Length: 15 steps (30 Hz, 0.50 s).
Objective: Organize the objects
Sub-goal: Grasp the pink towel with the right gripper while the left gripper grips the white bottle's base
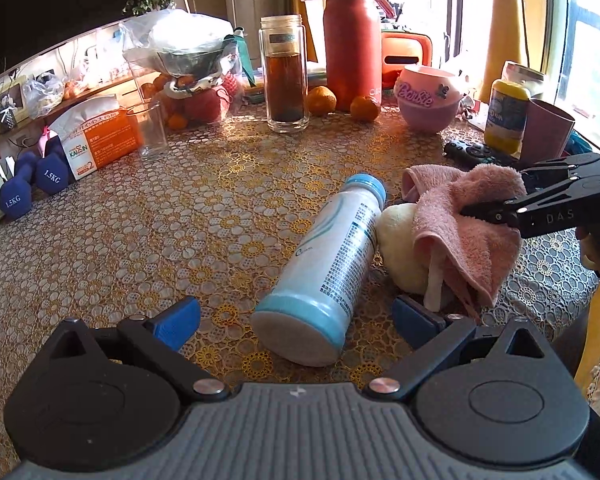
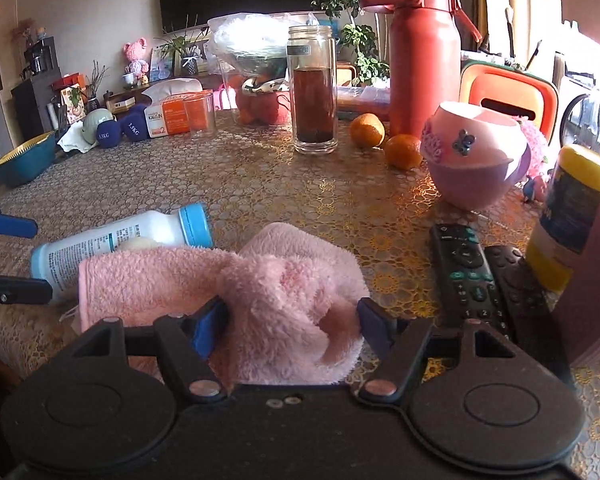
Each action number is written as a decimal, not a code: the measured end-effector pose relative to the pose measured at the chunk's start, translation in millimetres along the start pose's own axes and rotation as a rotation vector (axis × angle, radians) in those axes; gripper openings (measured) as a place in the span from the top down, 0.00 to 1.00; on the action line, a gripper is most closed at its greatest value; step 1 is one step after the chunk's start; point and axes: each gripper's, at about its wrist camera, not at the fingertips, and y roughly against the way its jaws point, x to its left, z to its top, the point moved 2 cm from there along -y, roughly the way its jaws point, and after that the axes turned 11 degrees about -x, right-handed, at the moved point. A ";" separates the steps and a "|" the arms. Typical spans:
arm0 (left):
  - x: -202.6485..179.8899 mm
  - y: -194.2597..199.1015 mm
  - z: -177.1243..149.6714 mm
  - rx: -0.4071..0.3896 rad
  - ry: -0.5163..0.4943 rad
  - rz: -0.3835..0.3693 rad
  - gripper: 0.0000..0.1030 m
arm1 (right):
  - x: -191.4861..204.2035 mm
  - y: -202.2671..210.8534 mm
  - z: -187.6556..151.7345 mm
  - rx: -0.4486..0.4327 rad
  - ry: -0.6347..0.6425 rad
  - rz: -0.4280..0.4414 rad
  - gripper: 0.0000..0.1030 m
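Note:
A pink towel (image 1: 460, 220) lies bunched on the table, draped partly over a pale yellow round object (image 1: 400, 248). A white and light-blue bottle (image 1: 332, 264) lies on its side just left of them. My left gripper (image 1: 296, 320) is open, its blue pads either side of the bottle's base, not touching it. My right gripper (image 2: 292, 324) has its pads around the towel (image 2: 268, 296), pressing into its folds; from the left wrist view its fingertips (image 1: 480, 210) dig into the cloth. The bottle (image 2: 120, 240) lies behind the towel.
Two remotes (image 2: 472, 276) lie right of the towel. A pink Barbie bowl (image 1: 428, 100), yellow-lidded jar (image 1: 504, 116), red thermos (image 1: 352, 40), glass tea bottle (image 1: 286, 76), oranges (image 1: 320, 100), an empty glass (image 1: 150, 132), orange box (image 1: 100, 140) and dumbbells (image 1: 32, 184) ring the table.

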 end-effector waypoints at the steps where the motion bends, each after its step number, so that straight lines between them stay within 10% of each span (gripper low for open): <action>1: 0.3 -2.1 -0.8 0.006 -0.003 -0.002 0.01 | -2.1 -2.1 0.1 0.002 -0.016 0.013 0.31; 8: 4.3 -11.4 -2.3 0.003 -0.014 0.011 0.01 | -5.5 -6.4 1.1 0.020 -0.044 0.044 0.34; 15: 5.2 -10.2 0.3 -0.010 -0.007 -0.013 0.24 | 10.9 1.5 4.8 0.004 -0.020 0.042 0.73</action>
